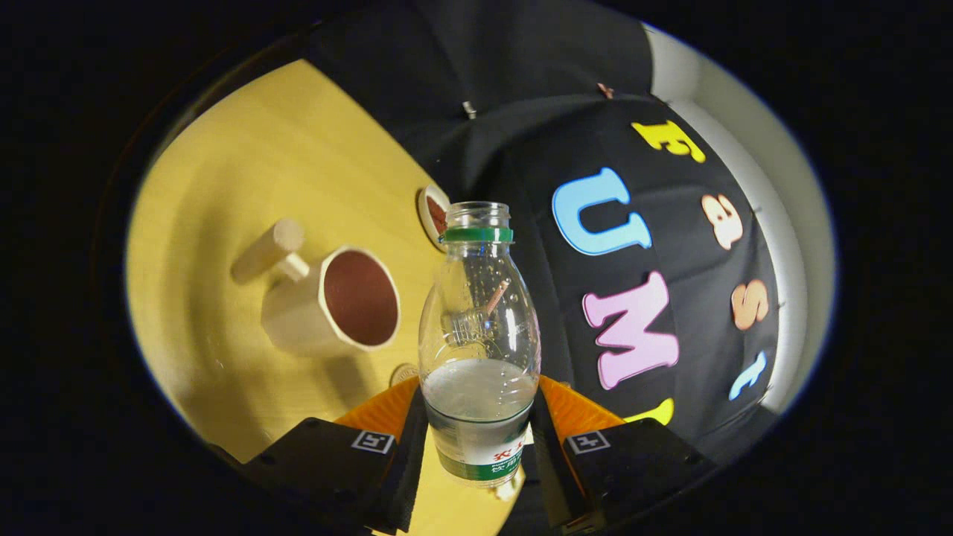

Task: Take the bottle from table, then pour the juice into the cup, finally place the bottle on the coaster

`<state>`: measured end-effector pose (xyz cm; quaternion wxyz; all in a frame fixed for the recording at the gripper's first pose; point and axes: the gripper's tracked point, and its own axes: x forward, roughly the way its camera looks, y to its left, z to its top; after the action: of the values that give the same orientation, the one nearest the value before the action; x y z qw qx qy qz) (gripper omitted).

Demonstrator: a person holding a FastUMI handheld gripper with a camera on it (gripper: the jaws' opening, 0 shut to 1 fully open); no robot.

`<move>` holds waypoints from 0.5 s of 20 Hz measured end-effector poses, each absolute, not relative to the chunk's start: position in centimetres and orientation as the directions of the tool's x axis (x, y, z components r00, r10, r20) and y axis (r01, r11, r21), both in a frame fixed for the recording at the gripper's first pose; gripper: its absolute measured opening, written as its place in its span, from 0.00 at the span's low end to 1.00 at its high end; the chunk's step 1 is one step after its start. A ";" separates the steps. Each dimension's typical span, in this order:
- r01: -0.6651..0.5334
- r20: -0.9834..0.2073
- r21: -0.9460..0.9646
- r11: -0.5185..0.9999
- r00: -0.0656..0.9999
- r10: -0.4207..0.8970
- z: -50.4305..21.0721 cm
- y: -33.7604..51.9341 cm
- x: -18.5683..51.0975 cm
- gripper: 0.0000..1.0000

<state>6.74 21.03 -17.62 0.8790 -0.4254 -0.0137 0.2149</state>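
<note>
Item one: your gripper (478,439), both fingers clenched on the lower body of the bottle (479,350), one at each side of its label band.

Item two: the bottle, clear plastic, uncapped, green ring below the open neck. It stands between your fingers and is partly filled with a pale, cloudy liquid whose surface sits just above the label. The view is tilted, so you see the table (246,193) slanting behind it.

Item three: the cup (335,301), cream outside, dark reddish-brown inside, with a thick cylindrical handle. It sits on the yellow wooden table, near the bottle on its left, mouth open.

Item four: the coaster (432,216), round, pale rim, reddish centre. It lies beyond the bottle's neck, just left of it, near the table's far edge.
</note>
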 end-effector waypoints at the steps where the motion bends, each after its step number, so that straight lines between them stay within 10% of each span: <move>1: -0.387 -0.153 -0.710 0.588 0.901 0.407 -17.5 21.3 6.6 0.69; 10: -0.560 -0.150 -0.150 0.815 0.827 0.541 -18.1 22.1 7.6 0.69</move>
<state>7.63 22.05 -18.07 0.9512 -0.0940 0.0504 0.2894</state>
